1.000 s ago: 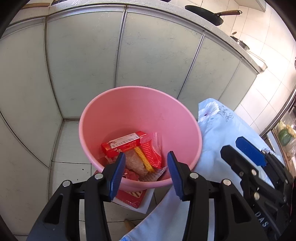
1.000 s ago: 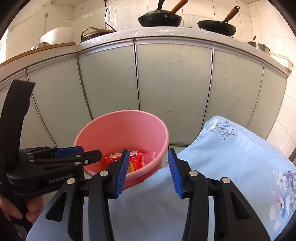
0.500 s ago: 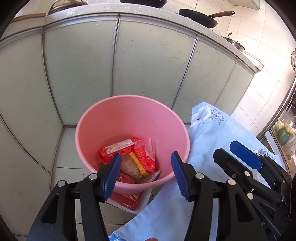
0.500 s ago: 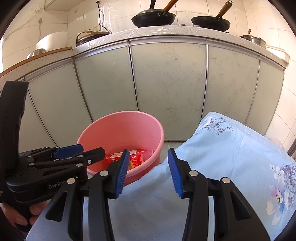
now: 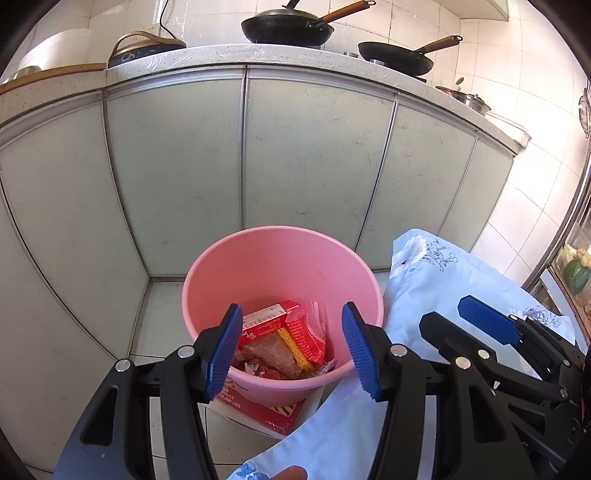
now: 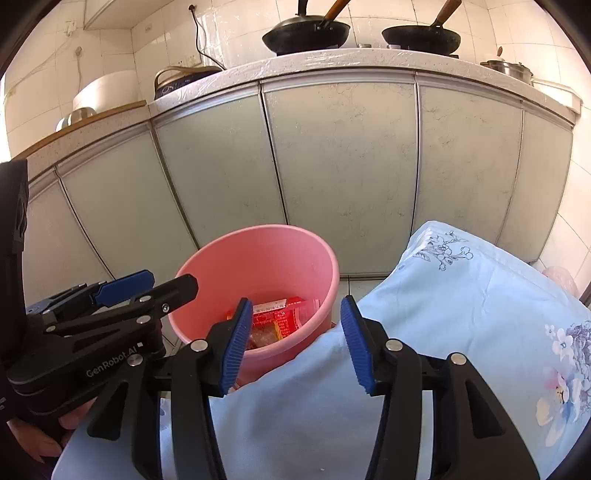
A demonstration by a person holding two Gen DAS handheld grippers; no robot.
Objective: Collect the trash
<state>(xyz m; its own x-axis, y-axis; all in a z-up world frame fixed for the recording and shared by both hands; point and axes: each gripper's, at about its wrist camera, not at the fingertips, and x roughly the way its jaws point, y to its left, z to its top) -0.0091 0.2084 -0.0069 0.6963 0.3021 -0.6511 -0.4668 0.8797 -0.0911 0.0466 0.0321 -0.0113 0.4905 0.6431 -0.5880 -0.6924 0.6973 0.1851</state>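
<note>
A pink bucket (image 5: 280,258) stands on the tiled floor against the cabinets, beside a table under a blue floral cloth (image 5: 443,280). In it lie a red carton (image 5: 264,325), a red wrapper (image 5: 306,332) and crumpled clear plastic (image 5: 269,350). My left gripper (image 5: 291,350) hangs open above the bucket's near rim, nothing between its blue pads. My right gripper (image 6: 295,347) hovers over the cloth's edge by the bucket (image 6: 258,258); its jaws are opening and hold nothing. Each gripper shows in the other's view: left gripper (image 6: 168,282), right gripper (image 5: 454,317).
A red and white box (image 5: 266,410) lies under the bucket. Pale green cabinet doors (image 5: 310,158) close off the back, with woks (image 5: 288,29) and pots on the counter above. A hand (image 6: 37,435) grips the left tool's handle.
The left gripper has risen and drawn back, so the bucket looks smaller and more of the counter shows. Its jaws have widened. The right jaws have spread slightly.
</note>
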